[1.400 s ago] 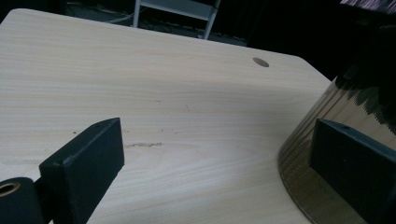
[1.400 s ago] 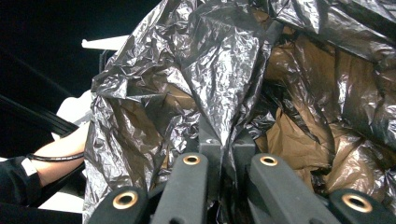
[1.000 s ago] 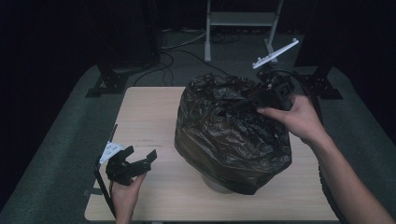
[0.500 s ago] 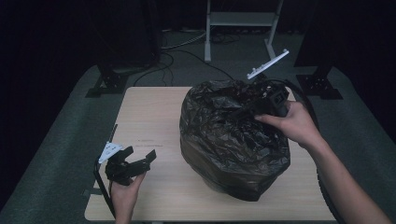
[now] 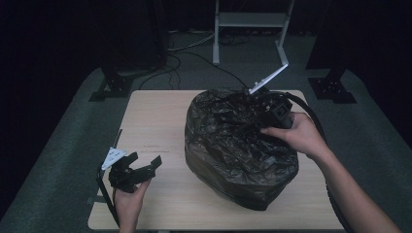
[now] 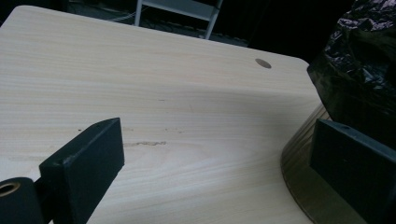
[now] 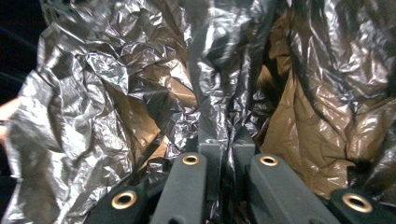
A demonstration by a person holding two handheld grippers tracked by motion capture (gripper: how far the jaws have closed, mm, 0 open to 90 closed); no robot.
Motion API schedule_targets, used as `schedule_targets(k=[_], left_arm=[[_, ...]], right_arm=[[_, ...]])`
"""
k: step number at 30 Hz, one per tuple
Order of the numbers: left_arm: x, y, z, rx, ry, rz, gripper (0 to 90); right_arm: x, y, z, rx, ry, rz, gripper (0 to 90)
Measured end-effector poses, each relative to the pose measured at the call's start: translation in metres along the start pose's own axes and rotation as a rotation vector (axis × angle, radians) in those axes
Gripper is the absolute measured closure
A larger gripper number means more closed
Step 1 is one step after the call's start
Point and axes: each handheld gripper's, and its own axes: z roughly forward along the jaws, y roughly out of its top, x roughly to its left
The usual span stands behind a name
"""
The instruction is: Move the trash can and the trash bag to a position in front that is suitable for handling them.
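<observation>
My right gripper [image 7: 226, 144] is clamped on a fold of the black trash bag [image 5: 233, 145]; next I'd tug it gently, left gripper [image 5: 138, 170] idle, wide.

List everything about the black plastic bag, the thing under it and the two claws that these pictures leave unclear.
- High view: the crinkled black plastic bag covers whatever it sits over.
- Left gripper view: a round wooden edge shows under the bag, cut off by the frame and the left claw, so what it is stays unclear.
- Right gripper view: the right claw is shut on a fold of the bag; film hides the pads.
</observation>
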Motion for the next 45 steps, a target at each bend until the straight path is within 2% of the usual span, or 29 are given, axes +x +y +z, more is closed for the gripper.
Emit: schedule_targets(k=[14,23,26,33,40,45], left_arm=[[0.000,0.001,-0.001,-0.002,-0.003,-0.004,2.7],[0.001,0.001,-0.002,-0.003,-0.005,-0.006,2.7],[0.001,0.001,-0.002,-0.003,-0.005,-0.007,2.7],[0.003,0.000,-0.001,0.001,-0.009,-0.018,2.7],[0.002,0.001,-0.001,-0.002,-0.012,-0.018,2.7],[0.002,0.001,-0.002,-0.003,-0.012,-0.016,2.7]], right_arm=[[0.004,-0.002,0.014,0.112,-0.060,-0.026,88.1],[0.005,-0.004,0.019,0.162,-0.071,-0.038,88.0],[0.005,-0.004,0.019,0.162,-0.068,-0.036,87.3],[0.004,-0.005,0.016,0.136,-0.061,-0.023,79.1],[0.006,-0.003,0.007,0.100,-0.059,-0.016,64.2],[0.009,-0.001,0.002,0.075,-0.059,-0.019,58.8]])
